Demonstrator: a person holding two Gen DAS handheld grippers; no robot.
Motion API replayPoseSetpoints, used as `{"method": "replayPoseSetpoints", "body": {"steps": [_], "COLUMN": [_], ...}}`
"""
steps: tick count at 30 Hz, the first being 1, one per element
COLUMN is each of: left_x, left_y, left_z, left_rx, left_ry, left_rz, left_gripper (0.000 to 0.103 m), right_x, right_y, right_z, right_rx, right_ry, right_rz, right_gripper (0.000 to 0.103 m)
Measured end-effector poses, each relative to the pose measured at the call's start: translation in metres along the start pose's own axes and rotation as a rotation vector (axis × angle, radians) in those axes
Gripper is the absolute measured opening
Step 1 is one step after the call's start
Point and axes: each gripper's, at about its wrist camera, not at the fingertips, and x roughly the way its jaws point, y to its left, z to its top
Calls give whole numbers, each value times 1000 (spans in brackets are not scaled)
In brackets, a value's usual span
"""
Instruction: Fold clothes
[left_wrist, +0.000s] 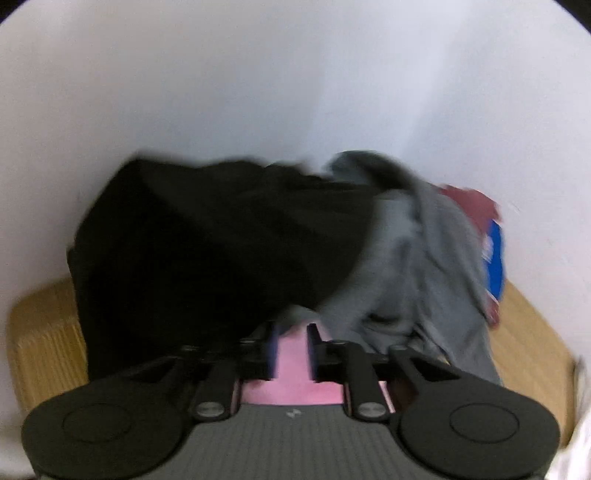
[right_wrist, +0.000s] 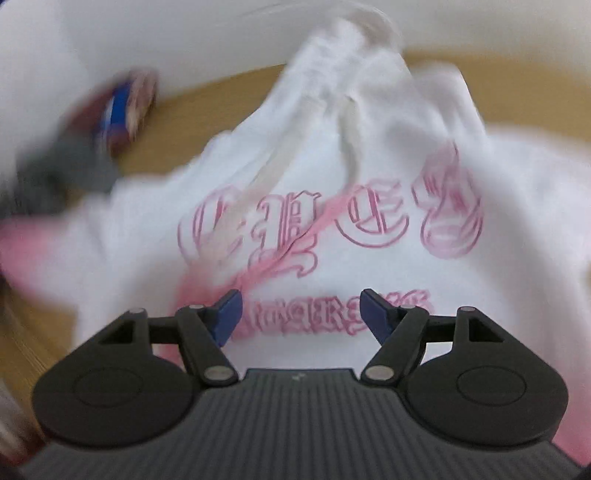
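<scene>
In the left wrist view my left gripper (left_wrist: 292, 334) has its jaws close together on a fold of pink fabric (left_wrist: 291, 384). Beyond it lie a black garment (left_wrist: 207, 243) and a grey garment (left_wrist: 421, 273), piled against the white wall. In the right wrist view my right gripper (right_wrist: 300, 306) is open and empty above a white garment with pink gothic lettering (right_wrist: 332, 221). The garment is bunched up toward its far end. Both views are blurred.
A woven tan mat (left_wrist: 44, 332) covers the surface under the clothes; it also shows in the right wrist view (right_wrist: 177, 129). A red and blue item (left_wrist: 489, 251) lies at the right of the pile; it also shows in the right wrist view (right_wrist: 122, 107).
</scene>
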Motion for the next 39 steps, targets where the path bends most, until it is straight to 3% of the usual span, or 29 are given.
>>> {"method": "replayPoseSetpoints", "body": {"steps": [1, 3, 5, 7, 9, 10, 13, 14, 16, 18, 20, 23, 29, 30, 33, 35, 37, 39], "left_x": [-9, -26, -46, -53, -44, -36, -9, -4, 0, 5, 9, 13, -11, -14, -39, -51, -55, -41], "left_y": [-14, -41, -84, -128, -161, -174, -186, -184, -178, -171, -165, -157, -158, -156, -142, -131, -120, -112], "left_z": [-4, -11, -36, -79, -127, -151, -200, -206, -209, -212, -215, -220, -239, -240, -237, -233, -231, -229], "left_rx": [37, 111, 190, 210, 172, 145, -41, -102, -212, -322, -433, -589, -720, -737, -787, -812, -838, -840], "left_ry": [-16, -48, -9, 143, 348, 444, 658, 690, 705, 719, 731, 739, 673, 663, 532, 436, 381, 405], "left_rz": [-7, -21, -148, -262, -294, -292, -271, -267, -255, -243, -230, -208, -144, -137, -24, 55, 87, 26], "left_gripper": [41, 50, 51, 51, 49, 41, 30, 21, 13, 13, 14, 14, 16, 17, 21, 29, 49, 55], "right_x": [6, 14, 6, -4, -12, -18, -46, -53, -67, -80, -80, -83, -59, -56, -48, -47, -53, -59], "right_y": [-10, -16, -16, -26, -43, -56, -102, -118, -156, -197, -231, -249, -260, -262, -273, -281, -286, -290], "right_z": [4, 12, 16, 20, 21, 20, 20, 22, 25, 27, 29, 27, 23, 23, 20, 13, 11, 13], "right_rx": [71, 88, -22, -106, -205, -243, -161, -109, 85, 303, 464, 563, 758, 797, 912, 974, 968, 939], "right_ry": [4, 5, -43, -69, -54, -50, -64, -78, -135, -191, -209, -234, -297, -305, -305, -336, -378, -420], "right_rz": [60, 108, 32, -106, -298, -353, -299, -275, -190, -94, -100, -84, 58, 80, 50, 59, 37, -1], "right_gripper": [73, 72, 71, 71, 71, 70, 71, 71, 73, 73, 73, 73, 72, 66, 10, 9, 9, 9]}}
